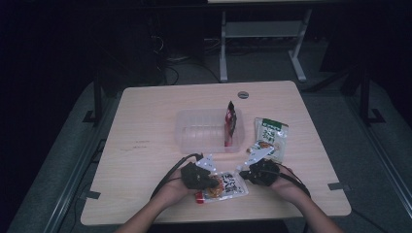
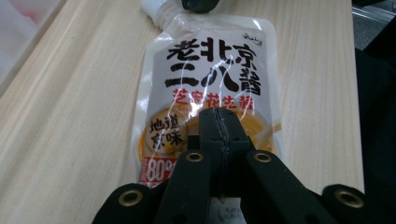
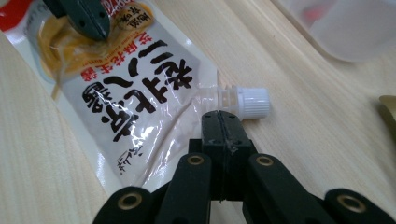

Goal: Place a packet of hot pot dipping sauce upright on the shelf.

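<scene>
A glossy, crinkled plastic film is seen on the sauce pouch (image 2: 210,79), with a ribbed white plastic cap (image 3: 252,101); pale, matt wood grain is shown by the counter (image 2: 70,116).

My left gripper (image 1: 210,175) and right gripper (image 1: 248,171) sit low at the near edge, jaws closed, tips angled toward each other.
</scene>
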